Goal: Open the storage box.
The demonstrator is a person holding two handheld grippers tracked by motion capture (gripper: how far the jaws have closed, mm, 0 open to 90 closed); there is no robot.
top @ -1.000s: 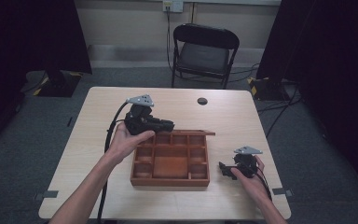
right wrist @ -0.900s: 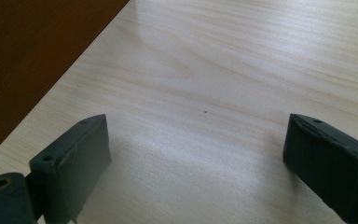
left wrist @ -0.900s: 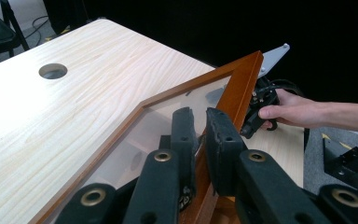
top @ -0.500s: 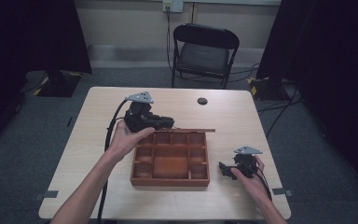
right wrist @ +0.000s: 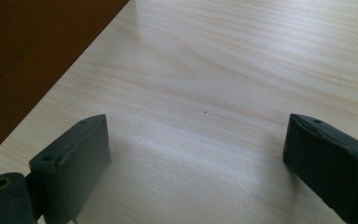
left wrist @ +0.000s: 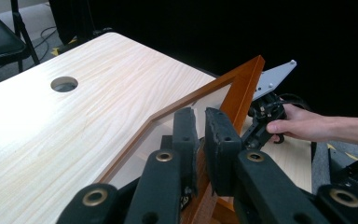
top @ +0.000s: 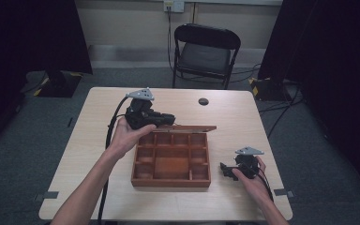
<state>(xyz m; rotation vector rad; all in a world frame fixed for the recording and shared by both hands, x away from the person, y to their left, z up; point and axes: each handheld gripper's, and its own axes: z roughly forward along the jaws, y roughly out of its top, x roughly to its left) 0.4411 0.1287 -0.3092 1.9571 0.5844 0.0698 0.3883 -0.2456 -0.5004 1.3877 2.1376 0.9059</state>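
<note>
Lid [top: 187, 128] of the wooden compartment box [top: 171, 159] is seen nearly edge-on from above, a thin brown strip along the box's far side, so its tilt is hard to judge there; in the left gripper view its wooden frame [left wrist: 242, 88] rises at a slant and its lower part is hidden behind the fingers [left wrist: 186, 135]. The left gripper [top: 166, 118], at the box's far left corner, has its fingers pressed onto the lid's frame, pinching it. What the compartments hold cannot be made out from above; they look bare. The right gripper [top: 226, 169] rests just beside the box's right wall, its fingers [right wrist: 72, 163] spread wide over bare wood with nothing between them; a dark brown slab of the box wall [right wrist: 37, 51] is cut off at the upper left of its view. Both forearms run off the bottom of the high view.

The surface [top: 243, 117] is a pale wood-grain tabletop with a round cable hole [top: 203, 101] beyond the box. Behind it stands a black folding chair [top: 205, 54] on grey carpet, with black curtains at both sides, a light wall behind, and cables trailing on the floor.
</note>
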